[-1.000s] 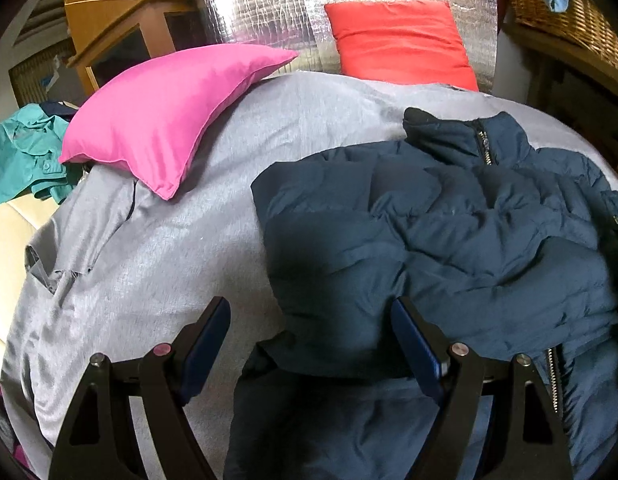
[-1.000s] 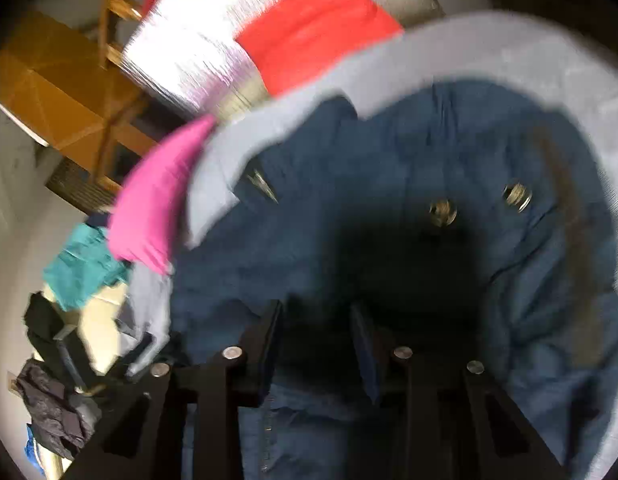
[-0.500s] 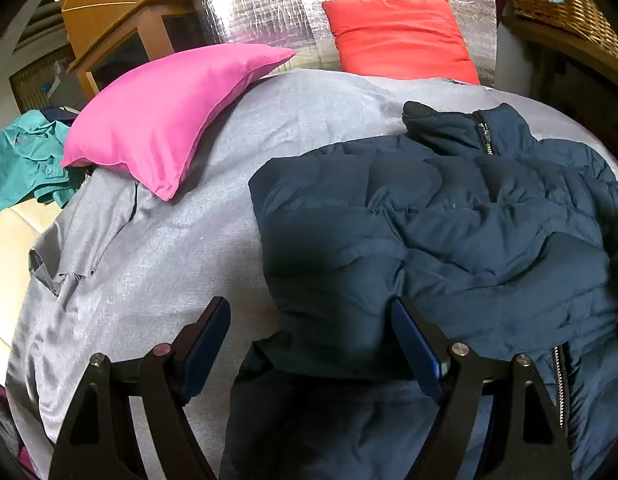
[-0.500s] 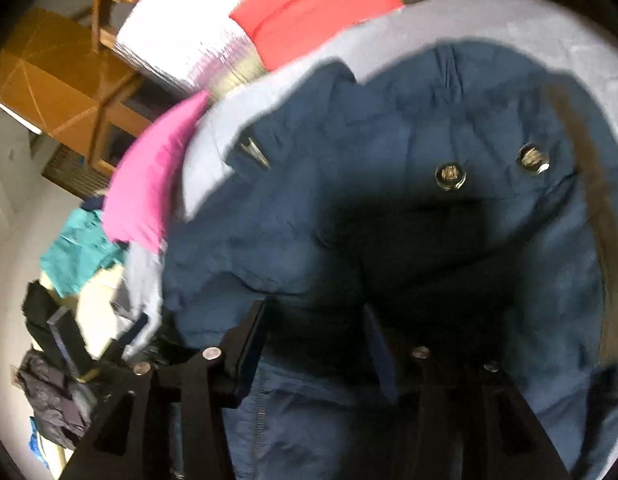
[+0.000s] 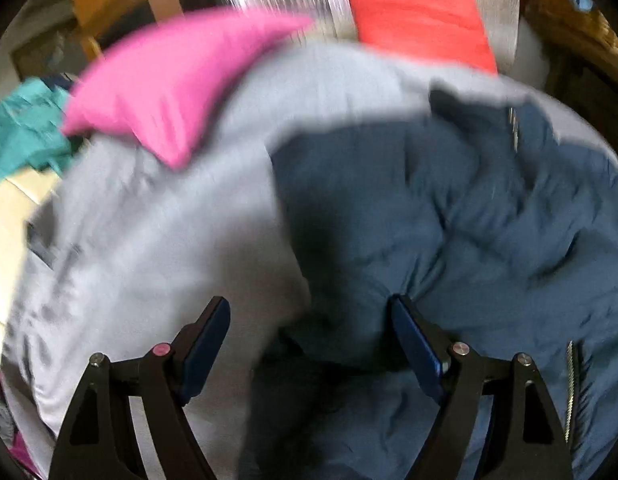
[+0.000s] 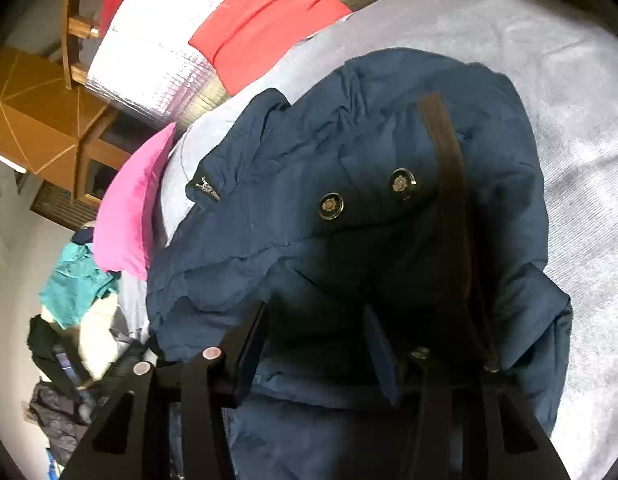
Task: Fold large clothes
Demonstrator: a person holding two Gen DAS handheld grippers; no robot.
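Lying rumpled on the grey bed (image 5: 157,240), the navy puffer jacket (image 6: 349,152) may spring open or slide if pinched thinly. Free sheet lies left of it; the pink pillow (image 5: 169,80) crowds the far-left corner. Left gripper (image 5: 309,344) gapes wide over its edge; right gripper (image 6: 313,344) half-open, nothing clamped.

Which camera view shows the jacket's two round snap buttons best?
The right wrist view: both snap buttons sit sharp and central on the navy jacket. The left wrist view is blurred and shows the jacket without them.
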